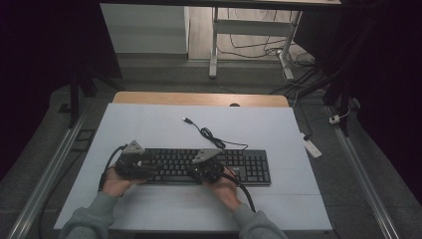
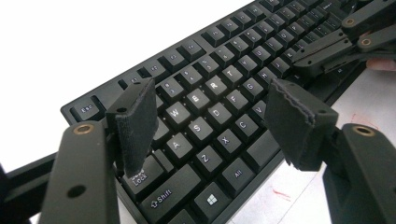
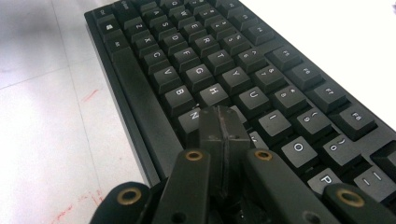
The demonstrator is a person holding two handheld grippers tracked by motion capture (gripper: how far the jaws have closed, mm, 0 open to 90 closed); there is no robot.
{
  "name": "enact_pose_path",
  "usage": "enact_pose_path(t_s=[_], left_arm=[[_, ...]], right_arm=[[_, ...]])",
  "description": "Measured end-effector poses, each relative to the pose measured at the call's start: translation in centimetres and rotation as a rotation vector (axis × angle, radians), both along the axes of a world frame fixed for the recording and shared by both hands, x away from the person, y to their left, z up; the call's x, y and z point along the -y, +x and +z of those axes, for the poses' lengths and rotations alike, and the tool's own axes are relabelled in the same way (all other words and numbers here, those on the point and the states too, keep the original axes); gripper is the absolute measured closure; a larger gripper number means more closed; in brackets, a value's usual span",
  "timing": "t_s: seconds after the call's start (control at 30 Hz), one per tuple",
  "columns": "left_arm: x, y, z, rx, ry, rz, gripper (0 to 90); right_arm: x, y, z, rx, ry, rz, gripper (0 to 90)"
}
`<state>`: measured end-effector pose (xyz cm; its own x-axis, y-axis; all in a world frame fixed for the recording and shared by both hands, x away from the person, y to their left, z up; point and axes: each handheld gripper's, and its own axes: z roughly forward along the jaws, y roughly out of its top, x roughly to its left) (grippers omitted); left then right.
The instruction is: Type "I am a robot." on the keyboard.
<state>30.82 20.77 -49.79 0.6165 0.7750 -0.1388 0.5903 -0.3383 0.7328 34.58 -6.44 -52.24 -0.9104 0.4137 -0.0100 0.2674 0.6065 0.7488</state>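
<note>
Item: black full-size keyboard (image 1: 206, 167), lying flat near the front of the white worktop (image 1: 149, 124), its USB cable (image 1: 206, 133) trailing behind. Likely rigid plastic, light, smooth-cased; the keycaps would wobble, so best gripped by the case edges. Legible: Esc, Shift, Alt, QWERTY letters, Windows logo; no brand seen. Left gripper (image 2: 212, 119) jaws wide, empty, over the left keys; right gripper (image 3: 222, 126) jaws closed together, tips at the J-K keys.

Left gripper (image 1: 130, 162) at 7 o'clock, jaws spread wide, nothing between. Right gripper (image 1: 206, 167) at 6 o'clock, jaws pressed together. Both forearms entering from 6 o'clock.
</note>
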Motion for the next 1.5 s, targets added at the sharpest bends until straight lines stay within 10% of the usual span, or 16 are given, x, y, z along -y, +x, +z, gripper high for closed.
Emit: enact_pose_path(t_s=[0.37,1.5], left_arm=[[0.1,-0.1,0.1,0.005,-0.001,0.006,34.3],[-0.2,-0.2,0.2,0.011,-0.008,0.005,34.0]], right_arm=[[1.9,-0.7,1.8,0.034,0.090,-0.020,89.7],[17.5,-3.2,2.5,0.069,0.149,-0.310,60.4]])
